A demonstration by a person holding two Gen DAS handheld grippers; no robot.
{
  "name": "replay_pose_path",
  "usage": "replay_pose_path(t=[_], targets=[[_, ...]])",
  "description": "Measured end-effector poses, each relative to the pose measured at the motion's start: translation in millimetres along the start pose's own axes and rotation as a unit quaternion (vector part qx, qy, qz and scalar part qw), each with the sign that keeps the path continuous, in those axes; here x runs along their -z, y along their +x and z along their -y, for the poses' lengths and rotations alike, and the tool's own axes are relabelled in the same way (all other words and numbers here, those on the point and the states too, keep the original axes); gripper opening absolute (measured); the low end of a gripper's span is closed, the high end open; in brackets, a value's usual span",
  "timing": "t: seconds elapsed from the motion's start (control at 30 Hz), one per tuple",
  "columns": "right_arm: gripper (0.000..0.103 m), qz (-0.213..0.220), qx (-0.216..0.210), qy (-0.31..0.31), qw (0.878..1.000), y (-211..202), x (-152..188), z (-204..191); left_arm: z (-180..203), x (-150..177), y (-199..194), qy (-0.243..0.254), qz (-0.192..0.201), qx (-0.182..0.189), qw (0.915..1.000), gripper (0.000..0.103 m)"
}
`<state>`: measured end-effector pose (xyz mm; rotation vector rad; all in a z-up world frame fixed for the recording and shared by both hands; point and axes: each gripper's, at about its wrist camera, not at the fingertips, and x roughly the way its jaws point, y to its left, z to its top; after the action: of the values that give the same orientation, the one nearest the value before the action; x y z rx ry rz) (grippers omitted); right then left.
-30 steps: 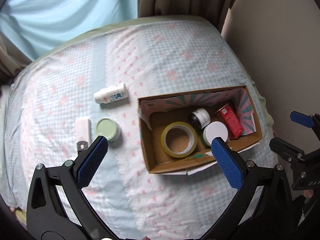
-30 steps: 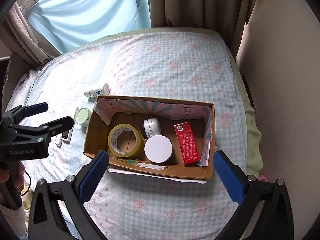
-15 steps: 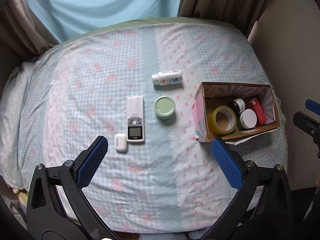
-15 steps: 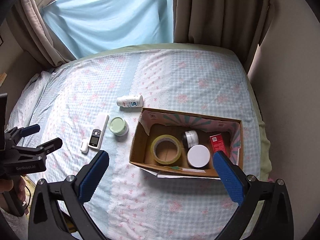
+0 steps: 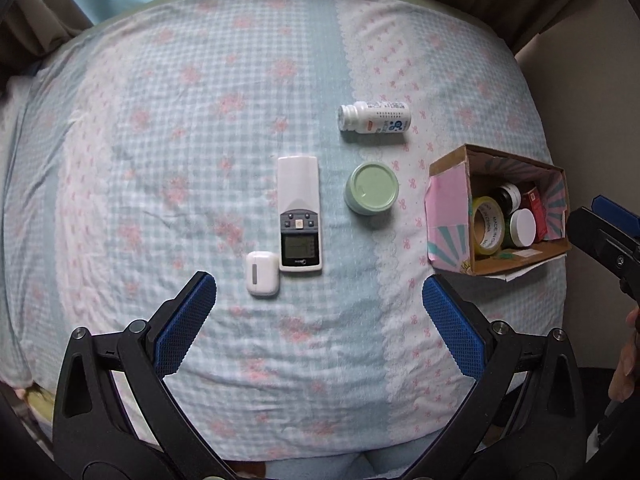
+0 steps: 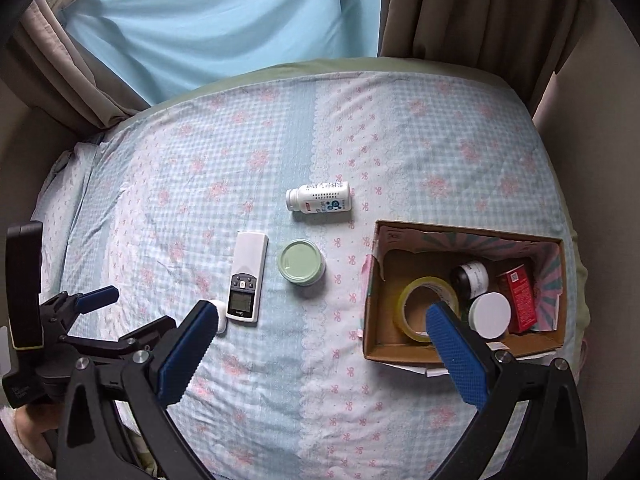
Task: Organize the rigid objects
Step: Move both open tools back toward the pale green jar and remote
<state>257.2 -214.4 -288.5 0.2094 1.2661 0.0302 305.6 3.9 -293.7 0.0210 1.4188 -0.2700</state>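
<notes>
On the checked bedspread lie a white remote (image 5: 299, 214) (image 6: 247, 277), a small white earbud case (image 5: 262, 273) (image 6: 219, 315), a green-lidded jar (image 5: 371, 193) (image 6: 301, 262) and a white bottle on its side (image 5: 375, 116) (image 6: 319, 197). A cardboard box (image 5: 447, 216) (image 6: 400, 350) at the right holds a yellow tape roll (image 6: 416, 302), a dark jar, a white-lidded jar (image 6: 490, 314) and a red carton (image 6: 519, 297). My left gripper (image 5: 319, 296) is open above the bed, just short of the earbud case. My right gripper (image 6: 316, 322) is open and empty, left of the box.
Curtains (image 6: 472, 20) and a blue sheet (image 6: 224, 24) hang behind the bed. A beige wall (image 5: 592, 92) stands close on the right. The left gripper shows at the left of the right wrist view (image 6: 92, 320); the right gripper shows at the right edge of the left wrist view (image 5: 604, 236).
Both grippers have swung left and drawn back from the box toward the loose objects. The remote and earbud case have come into full view. Both grippers stay open and empty.
</notes>
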Motion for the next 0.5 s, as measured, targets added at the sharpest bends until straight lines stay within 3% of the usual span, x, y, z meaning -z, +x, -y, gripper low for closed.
replay_pose_path(t=[0.33,0.5], targets=[[0.103,-0.097,-0.015,-0.022,0.995,101.3,-44.7,-35.6,-30.8,-33.8,84.9,-0.082,-0.062,0.013,0.9946,0.102],[0.103,-0.146,-0.017,0.008,0.989,158.5,-58.1,-32.4,-31.0,-37.6,128.9,-0.096,-0.084,0.004,0.9919,0.102]])
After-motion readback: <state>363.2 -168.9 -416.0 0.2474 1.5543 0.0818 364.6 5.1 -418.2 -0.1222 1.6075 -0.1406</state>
